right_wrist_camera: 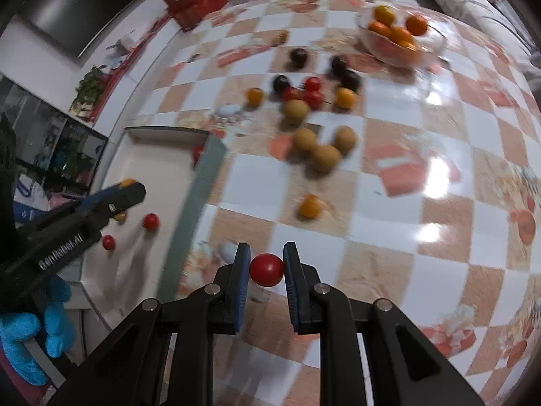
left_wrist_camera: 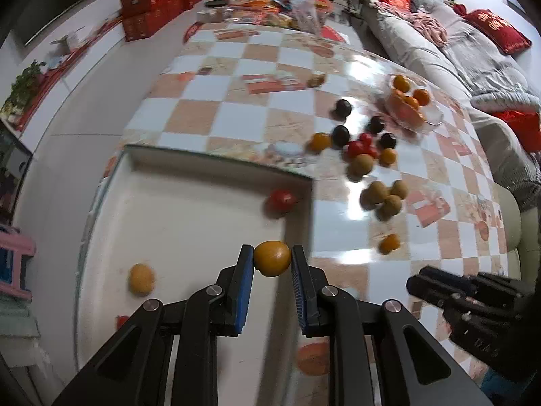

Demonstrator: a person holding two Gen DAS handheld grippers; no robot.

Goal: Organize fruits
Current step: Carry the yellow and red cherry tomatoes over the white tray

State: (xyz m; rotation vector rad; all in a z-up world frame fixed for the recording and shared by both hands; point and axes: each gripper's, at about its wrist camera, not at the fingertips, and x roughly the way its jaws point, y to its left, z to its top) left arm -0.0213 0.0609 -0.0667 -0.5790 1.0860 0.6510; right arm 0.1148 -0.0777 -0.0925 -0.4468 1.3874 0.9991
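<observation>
My left gripper (left_wrist_camera: pixel 272 257) is shut on an orange kumquat (left_wrist_camera: pixel 272 258) and holds it over the right side of the white tray (left_wrist_camera: pixel 189 209). The tray holds a red cherry tomato (left_wrist_camera: pixel 280 200) and another kumquat (left_wrist_camera: pixel 141 279). My right gripper (right_wrist_camera: pixel 266 269) is shut on a red cherry tomato (right_wrist_camera: pixel 266 269) above the checkered table, just right of the tray's green wall (right_wrist_camera: pixel 196 199). The left gripper also shows in the right wrist view (right_wrist_camera: pixel 126 187), over the tray. Loose fruit lies on the table: tan longans (right_wrist_camera: pixel 321 155), dark plums (right_wrist_camera: pixel 299 57), tomatoes (right_wrist_camera: pixel 312 84), kumquats (right_wrist_camera: pixel 309 206).
A clear glass bowl (right_wrist_camera: pixel 436 39) with oranges stands at the far right of the table. Two small tomatoes (right_wrist_camera: pixel 150 221) lie in the tray. Red boxes (left_wrist_camera: pixel 152 6) and clutter fill the table's far end. A grey sofa (left_wrist_camera: pixel 473 54) runs along the right.
</observation>
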